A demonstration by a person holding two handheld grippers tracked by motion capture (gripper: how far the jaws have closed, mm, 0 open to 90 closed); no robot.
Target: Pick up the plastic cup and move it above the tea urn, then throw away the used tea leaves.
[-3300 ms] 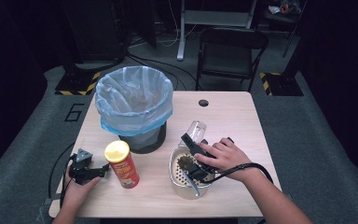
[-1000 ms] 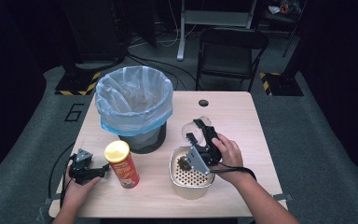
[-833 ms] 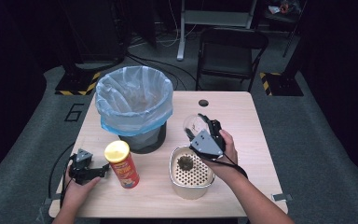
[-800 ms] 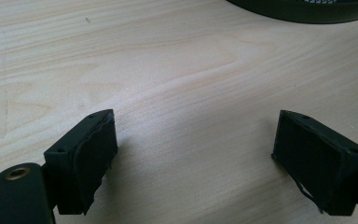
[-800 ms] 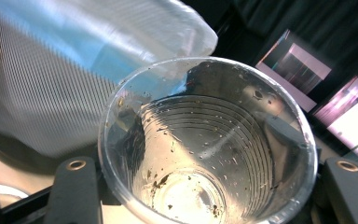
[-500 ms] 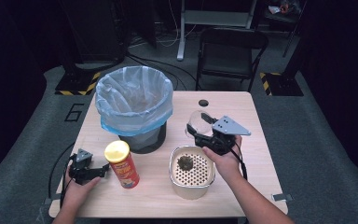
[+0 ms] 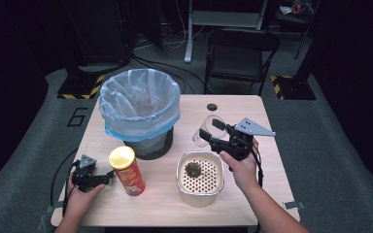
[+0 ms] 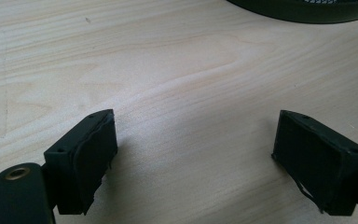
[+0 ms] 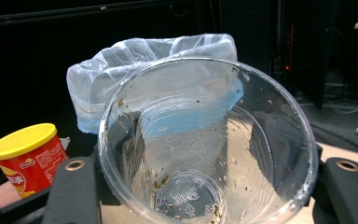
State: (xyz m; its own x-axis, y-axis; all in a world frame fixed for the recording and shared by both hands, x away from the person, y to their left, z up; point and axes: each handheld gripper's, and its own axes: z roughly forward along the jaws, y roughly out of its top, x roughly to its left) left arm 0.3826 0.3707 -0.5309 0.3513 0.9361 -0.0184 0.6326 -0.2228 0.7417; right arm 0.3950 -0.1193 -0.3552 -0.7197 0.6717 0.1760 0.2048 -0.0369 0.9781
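Blue-lined bin (image 7: 139, 109) at the table's (image 7: 267, 165) back; red crisp can (image 7: 126, 170) near front; black chair (image 7: 240, 53) beyond.

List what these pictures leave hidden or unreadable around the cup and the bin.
- Right tool pads: right gripper view, covered by the plastic cup.
- Trash bin bottom: high view, hidden by its blue liner's folds.
- Chip can label: right gripper view, too small, cut off by the tool body.
- Clump in the strainer: high view, too small to identify.

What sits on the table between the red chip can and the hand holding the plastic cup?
A cream strainer bowl with a dark clump inside stands between the can and the right hand, seen in the high view.
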